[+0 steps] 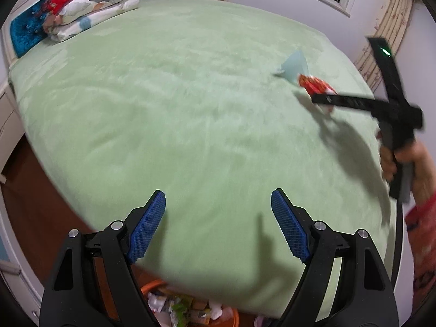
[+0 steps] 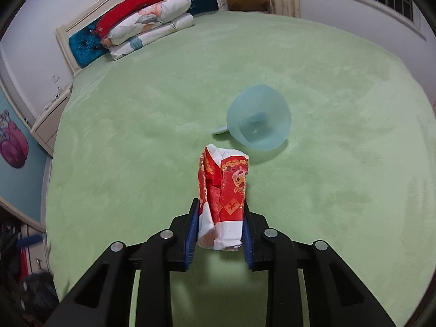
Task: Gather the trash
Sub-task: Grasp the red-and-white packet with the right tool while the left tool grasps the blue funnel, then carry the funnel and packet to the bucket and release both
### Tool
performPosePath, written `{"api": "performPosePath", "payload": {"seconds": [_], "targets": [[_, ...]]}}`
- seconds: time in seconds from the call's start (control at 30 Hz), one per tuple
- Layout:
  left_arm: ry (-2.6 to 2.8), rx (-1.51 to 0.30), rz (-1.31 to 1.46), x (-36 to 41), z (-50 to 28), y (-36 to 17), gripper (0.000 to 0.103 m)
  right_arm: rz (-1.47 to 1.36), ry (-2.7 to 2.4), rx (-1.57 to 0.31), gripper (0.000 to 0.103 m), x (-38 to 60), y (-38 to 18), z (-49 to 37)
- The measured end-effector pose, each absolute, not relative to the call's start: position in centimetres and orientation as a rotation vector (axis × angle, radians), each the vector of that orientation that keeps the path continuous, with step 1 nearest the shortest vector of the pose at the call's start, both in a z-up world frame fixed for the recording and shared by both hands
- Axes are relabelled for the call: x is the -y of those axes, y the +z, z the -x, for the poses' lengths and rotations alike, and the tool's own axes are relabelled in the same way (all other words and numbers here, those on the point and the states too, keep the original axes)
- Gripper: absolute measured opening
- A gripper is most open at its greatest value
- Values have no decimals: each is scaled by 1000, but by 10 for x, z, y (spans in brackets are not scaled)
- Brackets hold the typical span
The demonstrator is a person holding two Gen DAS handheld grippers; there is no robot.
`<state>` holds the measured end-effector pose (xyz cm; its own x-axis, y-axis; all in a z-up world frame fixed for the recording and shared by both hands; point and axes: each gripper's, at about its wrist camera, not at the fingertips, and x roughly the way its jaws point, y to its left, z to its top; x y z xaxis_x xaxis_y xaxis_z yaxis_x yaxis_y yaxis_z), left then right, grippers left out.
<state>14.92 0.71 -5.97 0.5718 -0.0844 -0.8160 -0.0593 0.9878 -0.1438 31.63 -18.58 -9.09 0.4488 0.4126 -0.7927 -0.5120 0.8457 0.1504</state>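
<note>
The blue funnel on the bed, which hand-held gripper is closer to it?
Right. The right hand-held gripper is shut on the red wrapper just short of the blue funnel. The left hand-held gripper hangs open at the bed's near edge, farther off.

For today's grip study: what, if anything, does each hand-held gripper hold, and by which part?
The right hand-held gripper clamps the crumpled red-and-white wrapper by its lower end. The left hand-held gripper holds nothing.

Left gripper [image 1: 218, 215] hangs wide open over the green bed [image 1: 177, 109], orange trash basket [image 1: 190, 308] right below the bed's near edge.
</note>
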Motion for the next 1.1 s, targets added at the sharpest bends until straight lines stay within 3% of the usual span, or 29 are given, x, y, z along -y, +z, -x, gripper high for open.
{"api": "performPosePath", "payload": {"seconds": [0.43,0.87,0.9,0.93,0.97,1.03,1.1], "targets": [[-76,-950,200,47,-321,-49,78,153,455,-857,27,263,-55,-215],[38,-990,130,93,-403,-59,77,95,451,-847,27,288,-60,-166],[43,-991,109,96,-405,-60,61,90,452,-848,27,289,-60,-164],[34,-999,102,97,-407,-61,32,89,452,-847,27,290,-60,-161],[12,-1014,109,97,-408,-62,20,89,451,-845,27,290,-60,-159],[28,-1014,98,97,-405,-61,8,83,457,-845,27,290,-61,-158],[32,-1000,77,95,-401,-57,6,76,461,-844,27,292,-62,-157]]}}
